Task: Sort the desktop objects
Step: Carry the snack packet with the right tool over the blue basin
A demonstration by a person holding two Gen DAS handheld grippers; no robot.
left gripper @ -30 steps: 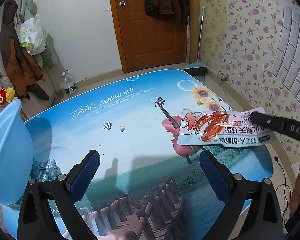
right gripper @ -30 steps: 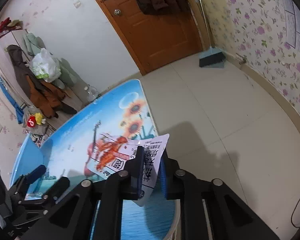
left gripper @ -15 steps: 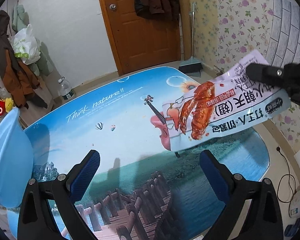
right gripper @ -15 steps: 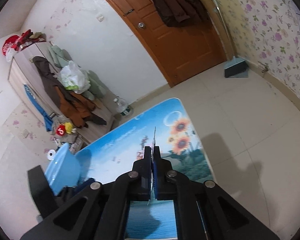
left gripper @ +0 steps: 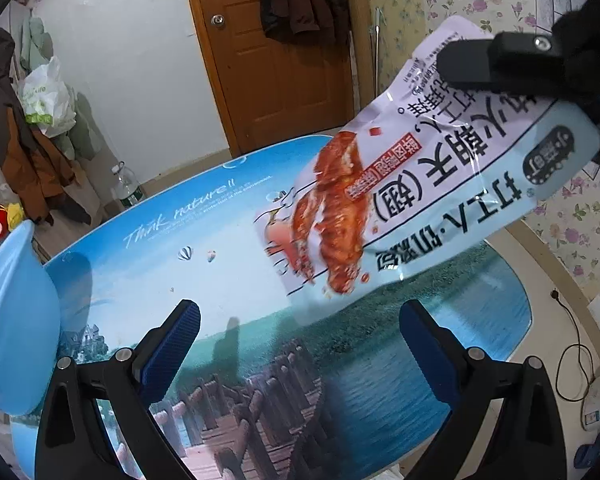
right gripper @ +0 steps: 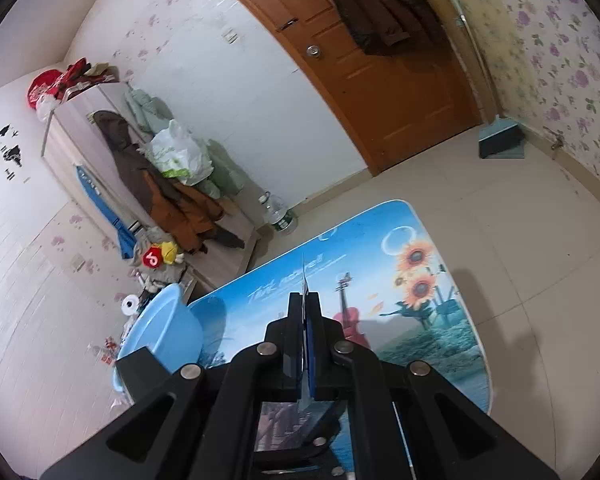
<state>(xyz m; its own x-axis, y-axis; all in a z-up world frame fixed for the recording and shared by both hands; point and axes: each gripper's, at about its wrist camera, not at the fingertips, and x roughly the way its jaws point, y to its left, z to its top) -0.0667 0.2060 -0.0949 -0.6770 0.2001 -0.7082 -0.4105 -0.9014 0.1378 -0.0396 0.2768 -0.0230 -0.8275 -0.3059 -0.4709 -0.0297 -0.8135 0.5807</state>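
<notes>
- The right gripper [right gripper: 305, 312] is clamped fully together on a snack packet [left gripper: 412, 184]; in the right wrist view the packet [right gripper: 303, 280] shows only as a thin edge pinched between the two black fingers.
- In the left wrist view the right gripper [left gripper: 460, 66] comes in from the upper right, and one black finger [left gripper: 472, 68] lies across the packet's top corner.
- The packet hangs in the air, clear of the surface [left gripper: 228, 248], over its right half and tilted so that its lower end points down to the left.
- It is a pale, glossy pouch with a light blue band, large black Chinese characters and a picture of red-glazed meat.
- The left gripper [left gripper: 300, 344] stands wide open with nothing between its blue-padded fingers [left gripper: 172, 344]; it hovers above the near edge of the surface, below the packet and apart from it.
- The surface is a rounded tabletop printed with a sky, a lake, a wooden pier, sunflowers, a violin and the words "Think nature".
- A light blue plastic basin [left gripper: 12, 320] sits at the left edge of the surface; what lies inside it cannot be made out.
- Behind the surface are a brown wooden door [left gripper: 276, 60] with a dark jacket hung on it, a clear water bottle [left gripper: 126, 188] on the floor and a rack of coats [left gripper: 28, 160] by the left wall.
- A dustpan [right gripper: 500, 142] leans by the flowered wall, near the door.
</notes>
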